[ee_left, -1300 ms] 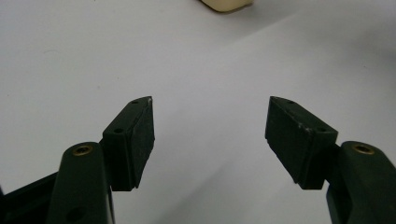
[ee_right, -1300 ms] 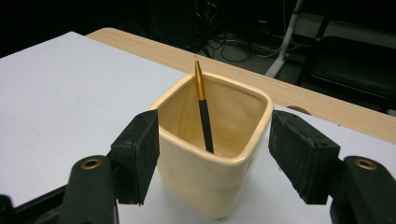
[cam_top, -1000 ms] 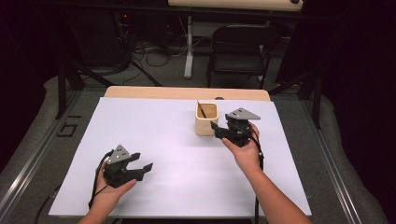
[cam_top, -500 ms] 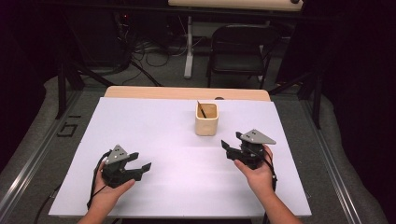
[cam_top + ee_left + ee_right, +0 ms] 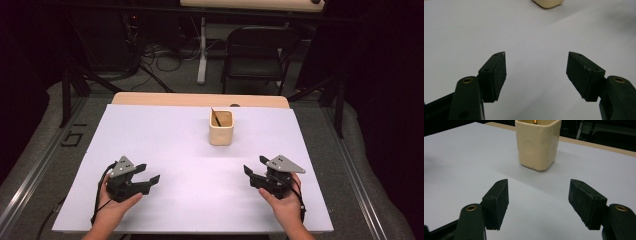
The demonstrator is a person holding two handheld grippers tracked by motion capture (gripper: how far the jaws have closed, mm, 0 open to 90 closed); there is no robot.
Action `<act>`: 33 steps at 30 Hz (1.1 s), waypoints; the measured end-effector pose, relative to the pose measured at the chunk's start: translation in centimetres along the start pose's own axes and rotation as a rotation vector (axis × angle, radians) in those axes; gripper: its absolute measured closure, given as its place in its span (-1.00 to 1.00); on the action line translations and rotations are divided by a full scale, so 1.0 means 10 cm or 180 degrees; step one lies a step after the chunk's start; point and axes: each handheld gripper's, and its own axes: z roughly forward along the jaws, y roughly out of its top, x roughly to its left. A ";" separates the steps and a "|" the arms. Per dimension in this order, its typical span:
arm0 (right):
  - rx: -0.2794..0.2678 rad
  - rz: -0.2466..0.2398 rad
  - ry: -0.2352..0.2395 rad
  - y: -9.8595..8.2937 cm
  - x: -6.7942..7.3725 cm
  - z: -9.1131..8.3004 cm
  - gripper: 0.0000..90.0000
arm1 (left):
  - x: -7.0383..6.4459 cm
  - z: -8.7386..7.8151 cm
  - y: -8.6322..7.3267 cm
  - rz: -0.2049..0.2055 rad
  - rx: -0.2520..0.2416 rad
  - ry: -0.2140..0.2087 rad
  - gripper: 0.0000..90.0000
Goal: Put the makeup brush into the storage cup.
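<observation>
While both hands rest low at the near edge of the white table [image 5: 165, 130], the left gripper [image 5: 148, 173] is released, jaws wide, holding nothing; right gripper [image 5: 255, 166] likewise released and empty; cream cup [image 5: 221, 131] stands upright past mid-table, well apart from both; a dark stick [image 5: 216, 118] leans inside it.

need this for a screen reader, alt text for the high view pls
A person's hands hold two black grippers, the left gripper and right gripper, both open and empty, low over a white table. Farther back near the middle stands a cream square cup with a thin dark stick in it.
</observation>
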 end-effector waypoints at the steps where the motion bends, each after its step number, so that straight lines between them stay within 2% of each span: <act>1: -0.0003 -0.0005 -0.0003 -0.02 0.00 -0.02 -0.28 | 0.00 -0.01 -0.01 -0.0002 -0.0021 -0.0005 -0.27; 5: -0.0014 -0.0041 -0.0052 -0.10 -0.01 -0.10 -0.28 | 0.02 -0.06 -0.03 0.0012 -0.0060 -0.0007 -0.28; 12: 0.0027 0.0022 -0.0070 -0.19 -0.05 -0.19 -0.29 | 0.04 -0.11 -0.07 0.0014 -0.0072 0.0020 -0.28; 22: 0.0119 0.0022 -0.0115 -0.32 -0.12 -0.29 -0.29 | 0.08 -0.17 -0.14 0.0004 -0.0053 0.0043 -0.28; 24: 0.0101 0.0016 -0.0127 -0.35 -0.13 -0.30 -0.29 | 0.08 -0.18 -0.15 -0.0012 -0.0060 0.0050 -0.27; 28: 0.0185 0.0010 -0.0117 -0.38 -0.13 -0.32 -0.29 | 0.09 -0.19 -0.17 -0.0016 -0.0044 0.0060 -0.28; 33: 0.0152 0.0014 -0.0084 -0.40 -0.12 -0.29 -0.29 | 0.09 -0.17 -0.19 0.0020 -0.0004 0.0095 -0.27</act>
